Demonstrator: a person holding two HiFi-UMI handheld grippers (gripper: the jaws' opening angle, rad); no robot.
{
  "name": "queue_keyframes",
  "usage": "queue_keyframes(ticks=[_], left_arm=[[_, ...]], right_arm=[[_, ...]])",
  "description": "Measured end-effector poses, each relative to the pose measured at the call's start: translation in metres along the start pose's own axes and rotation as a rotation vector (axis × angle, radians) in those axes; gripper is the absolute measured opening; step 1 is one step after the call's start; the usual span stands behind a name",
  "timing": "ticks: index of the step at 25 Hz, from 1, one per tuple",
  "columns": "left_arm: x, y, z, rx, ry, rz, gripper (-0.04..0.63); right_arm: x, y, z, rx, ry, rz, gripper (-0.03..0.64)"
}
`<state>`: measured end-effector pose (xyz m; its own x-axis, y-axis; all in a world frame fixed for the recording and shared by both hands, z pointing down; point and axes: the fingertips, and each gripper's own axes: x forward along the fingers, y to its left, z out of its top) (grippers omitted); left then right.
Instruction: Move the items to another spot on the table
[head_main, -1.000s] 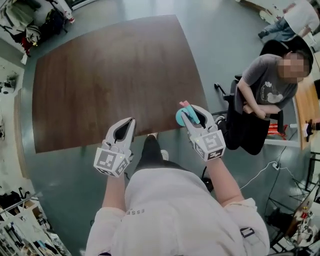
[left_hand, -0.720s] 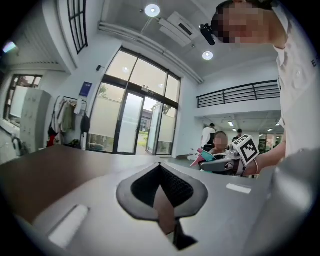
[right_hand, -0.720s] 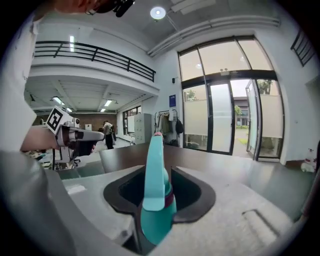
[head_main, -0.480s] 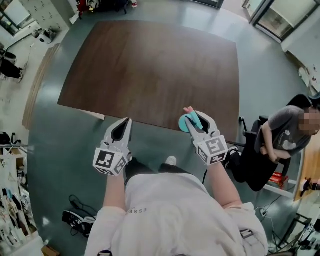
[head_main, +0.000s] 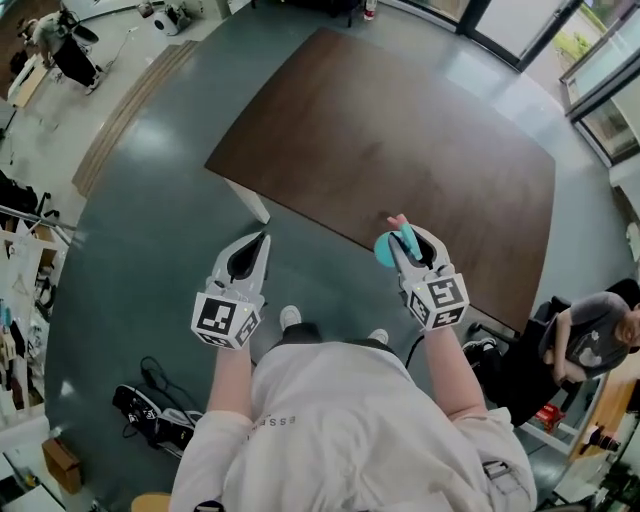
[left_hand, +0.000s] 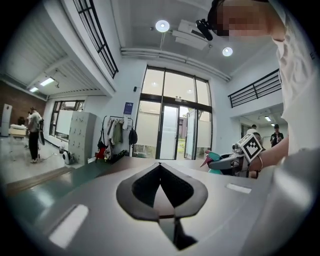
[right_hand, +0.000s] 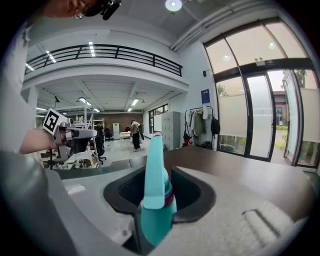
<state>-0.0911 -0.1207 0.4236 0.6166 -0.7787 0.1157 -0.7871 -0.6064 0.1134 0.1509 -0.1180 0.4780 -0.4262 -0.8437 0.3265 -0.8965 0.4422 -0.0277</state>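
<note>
In the head view, my right gripper (head_main: 408, 236) clamps the teal item (head_main: 385, 251) at the near edge of the table (head_main: 420, 130). The left gripper (head_main: 262, 242) hangs over floor.

In the left gripper view, its jaws are pressed together, with nothing between them.

In the right gripper view, the item's long axis points forward along the jaws, and the tabletop lies just ahead.

The whole scene has swung round under the head camera. The dark wooden table (head_main: 420, 150), a second ago square-on with its near edge just ahead of both grippers, now lies on a slant toward the upper right. A white table leg (head_main: 250, 203) has come into view under its near corner. The left gripper (head_main: 262, 240) is off that edge — it now hangs over grey-green floor (head_main: 150, 200). The right gripper (head_main: 412, 240) has moved from the table's right corner to partway along the slanted edge. The seated person in grey (head_main: 590, 340) has slid down to the lower right margin.
</note>
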Motion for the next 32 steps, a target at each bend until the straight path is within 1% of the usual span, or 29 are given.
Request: queue_keyframes(ticks=[4,7,10,12,14,17,20,27,32], left_arm=[[-0.029,0.077,0.007,-0.017,-0.003,0.032,0.017],[-0.046,0.119,0.013,-0.022,0.003,0.058,0.017],[-0.058,0.154,0.017,-0.039,-0.01,0.09,0.017],[-0.062,0.175,0.016,-0.053,-0.017,0.113,0.017],[-0.06,0.195,0.013,-0.071,-0.014,0.136,0.017],[-0.052,0.227,0.008,-0.093,-0.007,0.171,0.017],[-0.036,0.261,0.01,-0.085,-0.004,0.183,0.017],[0.033,0.316,0.023,-0.07,0.029,0.117,0.017],[0.081,0.347,0.023,-0.075,0.057,0.088,0.017]], right_arm=[[0.064,0.054,0.02,0.02,-0.007,0.035,0.124],[0.103,0.085,0.034,0.024,0.002,0.064,0.124],[0.139,0.109,0.042,0.027,0.02,0.096,0.125],[0.163,0.122,0.047,0.004,0.03,0.116,0.124],[0.187,0.13,0.054,-0.054,0.032,0.128,0.126],[0.226,0.136,0.067,-0.132,0.02,0.14,0.126],[0.269,0.137,0.079,-0.129,0.012,0.151,0.125],[0.362,0.118,0.1,-0.071,0.012,0.144,0.126],[0.41,0.1,0.112,-0.085,0.002,0.134,0.126]])
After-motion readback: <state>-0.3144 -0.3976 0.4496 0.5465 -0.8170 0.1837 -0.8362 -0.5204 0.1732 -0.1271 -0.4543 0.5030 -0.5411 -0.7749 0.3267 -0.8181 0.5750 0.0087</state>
